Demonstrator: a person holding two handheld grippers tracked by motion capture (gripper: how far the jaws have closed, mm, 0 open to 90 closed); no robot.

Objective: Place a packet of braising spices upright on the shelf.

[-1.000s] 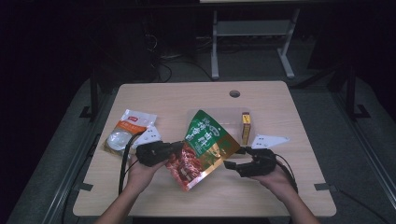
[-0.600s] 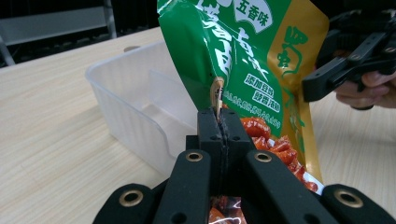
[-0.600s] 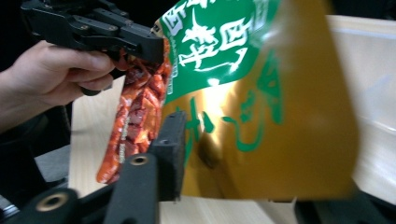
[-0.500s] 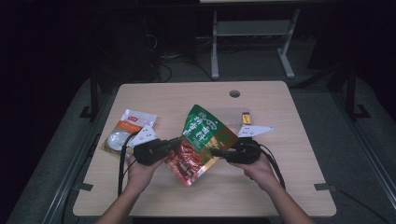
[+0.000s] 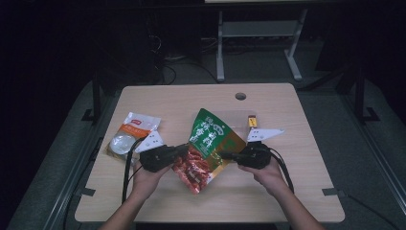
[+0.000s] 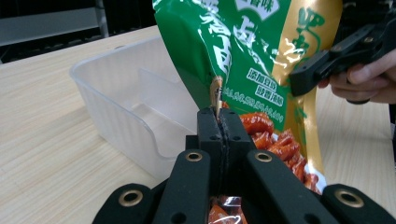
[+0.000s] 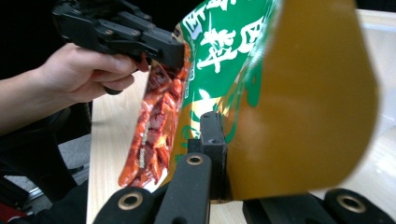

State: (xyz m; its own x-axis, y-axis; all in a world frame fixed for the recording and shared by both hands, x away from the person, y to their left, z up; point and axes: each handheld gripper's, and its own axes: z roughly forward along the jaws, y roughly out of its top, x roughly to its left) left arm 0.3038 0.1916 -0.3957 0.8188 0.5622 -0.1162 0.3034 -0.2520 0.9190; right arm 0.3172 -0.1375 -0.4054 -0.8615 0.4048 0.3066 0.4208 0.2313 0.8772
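A green snack bag [image 5: 207, 139] with red sausage pieces showing through its clear lower part is held up between both grippers over the table's middle. My left gripper [image 5: 184, 149] is shut on the bag's left edge; in the left gripper view its jaws [image 6: 219, 122] pinch the thin seam. My right gripper [image 5: 223, 155] is shut on the bag's right edge, and in the right gripper view the gold back of the bag [image 7: 303, 107] hides one jaw. The bag [image 6: 243, 51] stands nearly upright and bows between the two grips.
A clear plastic tub [image 6: 116, 107] stands just behind the bag. A white packet with an orange label [image 5: 130, 132] lies at the table's left. A small yellow item [image 5: 252, 121] lies right of the tub. The wooden table [image 5: 287, 191] has a cable hole [image 5: 240, 96].
My right gripper has moved left to the bag and shut on its right edge. The bag has lifted and turned more upright. The left gripper has kept its hold.
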